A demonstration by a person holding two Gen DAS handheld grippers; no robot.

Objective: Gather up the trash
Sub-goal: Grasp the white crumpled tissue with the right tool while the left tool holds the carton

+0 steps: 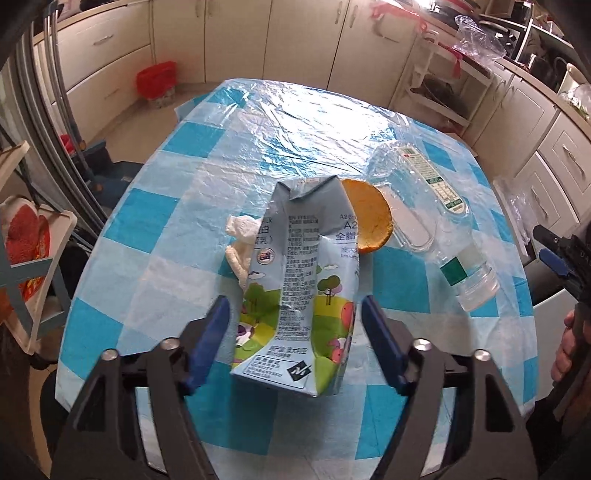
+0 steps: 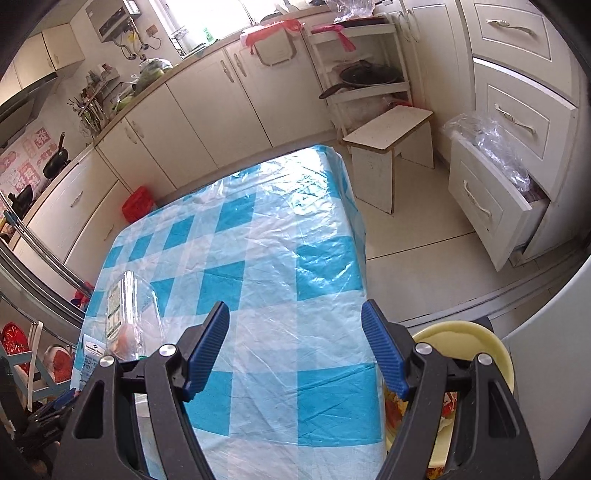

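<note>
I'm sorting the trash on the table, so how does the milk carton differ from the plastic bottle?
The milk carton is opaque printed cardboard, crumpled and creased; the plastic bottle is clear with green-and-white labels. The carton sits between the open left hand-held gripper's fingers; the bottle lies off to the right. Both lie on the checked tablecloth.

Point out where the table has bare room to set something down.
The far half of the table, beyond the carton and bottle, is bare. So is the stretch ahead of the right gripper. It is crowded around the carton: tissue, peel, bottle.

Bright daylight from the window (image 2: 207,18) glares off the plastic tablecloth (image 1: 295,122); fisheye edges bend and darken.
</note>
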